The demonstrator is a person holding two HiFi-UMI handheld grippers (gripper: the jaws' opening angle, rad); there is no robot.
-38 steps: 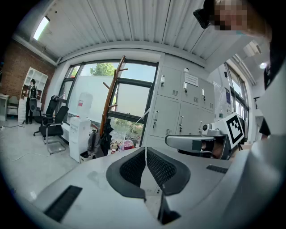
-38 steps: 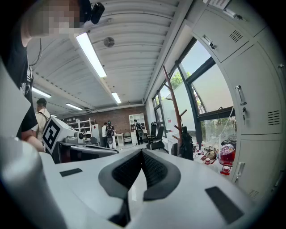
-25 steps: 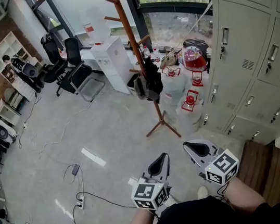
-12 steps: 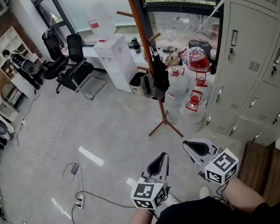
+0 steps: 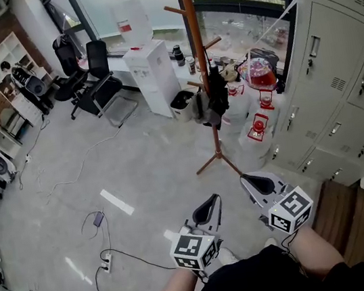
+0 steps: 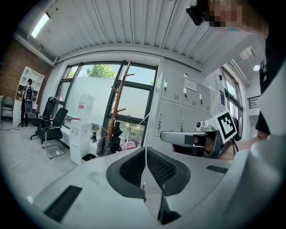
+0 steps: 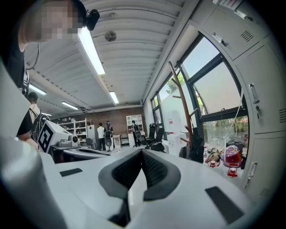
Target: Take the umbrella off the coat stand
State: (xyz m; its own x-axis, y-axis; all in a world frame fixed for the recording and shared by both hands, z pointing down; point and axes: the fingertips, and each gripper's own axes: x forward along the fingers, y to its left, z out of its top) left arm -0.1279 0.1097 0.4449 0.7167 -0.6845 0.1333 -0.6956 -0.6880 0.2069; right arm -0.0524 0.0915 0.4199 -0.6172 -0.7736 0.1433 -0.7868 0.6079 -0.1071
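Clenched and empty, the left gripper (image 5: 209,207), a white two-jaw tool with black ribbed pads and a square-marker cube, shows its jaws pressed together at the tips in its own view (image 6: 145,150), with nothing between them. The matching right gripper (image 5: 256,182) is closed the same way (image 7: 142,152) and also holds nothing. Both are held low in front of the person, side by side and a little apart, above the pale grey polished floor (image 5: 139,175). Ahead of them, well apart from either claw, stands the tall brown wooden coat stand (image 5: 197,50) on splayed feet. The black folded umbrella (image 5: 217,94) hangs from a peg about midway up the pole, close against its right side. It appears beside the pole in the left gripper view (image 6: 117,136) and in the right gripper view (image 7: 195,148). A grey item (image 5: 198,106) hangs on the pole's other side; what it is cannot be told. A white box-shaped water dispenser (image 5: 155,77) stands left of the stand, black office chairs (image 5: 101,86) further left. Grey metal lockers (image 5: 354,66) line the right wall.
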